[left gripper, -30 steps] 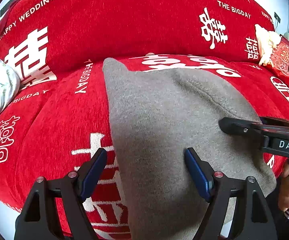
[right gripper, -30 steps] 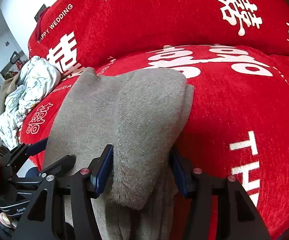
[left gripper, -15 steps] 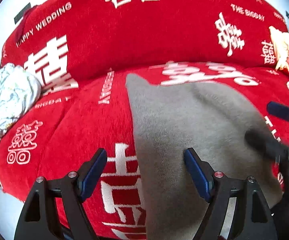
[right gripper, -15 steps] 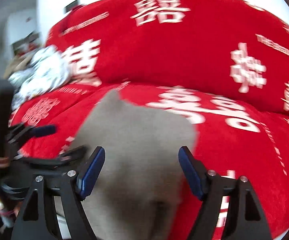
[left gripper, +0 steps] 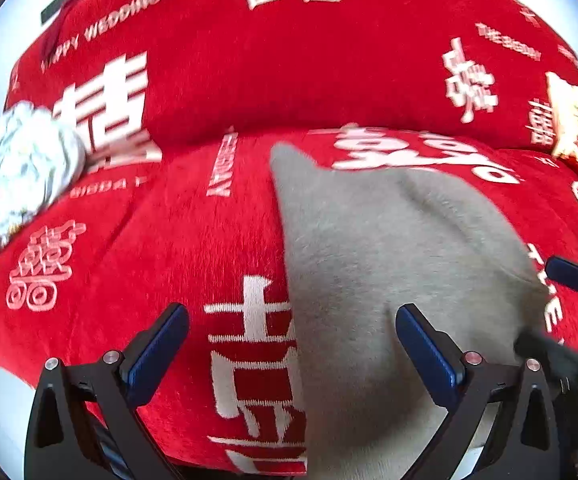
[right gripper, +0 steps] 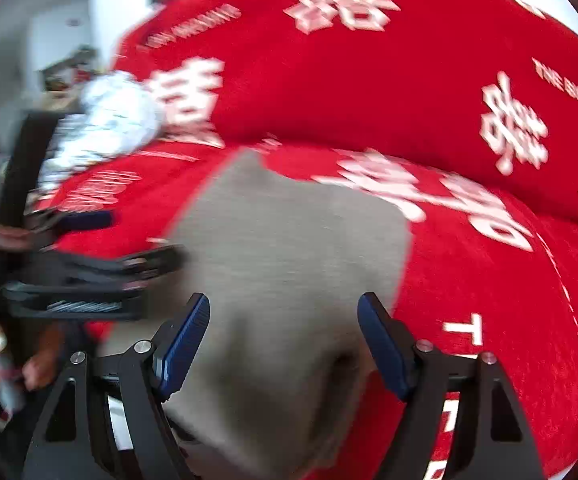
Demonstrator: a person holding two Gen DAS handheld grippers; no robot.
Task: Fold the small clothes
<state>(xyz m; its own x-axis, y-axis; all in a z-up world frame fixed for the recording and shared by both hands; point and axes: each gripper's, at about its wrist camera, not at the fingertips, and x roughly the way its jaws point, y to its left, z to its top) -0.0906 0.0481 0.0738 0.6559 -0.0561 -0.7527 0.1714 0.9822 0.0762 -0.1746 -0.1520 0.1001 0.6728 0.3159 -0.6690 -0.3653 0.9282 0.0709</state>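
Both grippers, left gripper [left gripper: 291, 344] and right gripper [right gripper: 283, 336], hover with fingers wide, holding nothing; the folded grey garment [left gripper: 389, 264] overhangs the red sofa cover's [left gripper: 169, 248] front edge and could slide off.

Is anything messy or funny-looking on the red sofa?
Yes. A pale crumpled cloth is bunched in a heap at the left end of the red sofa cover, not folded. The grey garment lies flat, though one far corner pokes up in a point. Nothing looks spilled or torn.

Both wrist views close above, facing sofa back; share grey garment [left gripper: 389, 264] [right gripper: 289, 264], red cover [left gripper: 161, 248] [right gripper: 489, 280].
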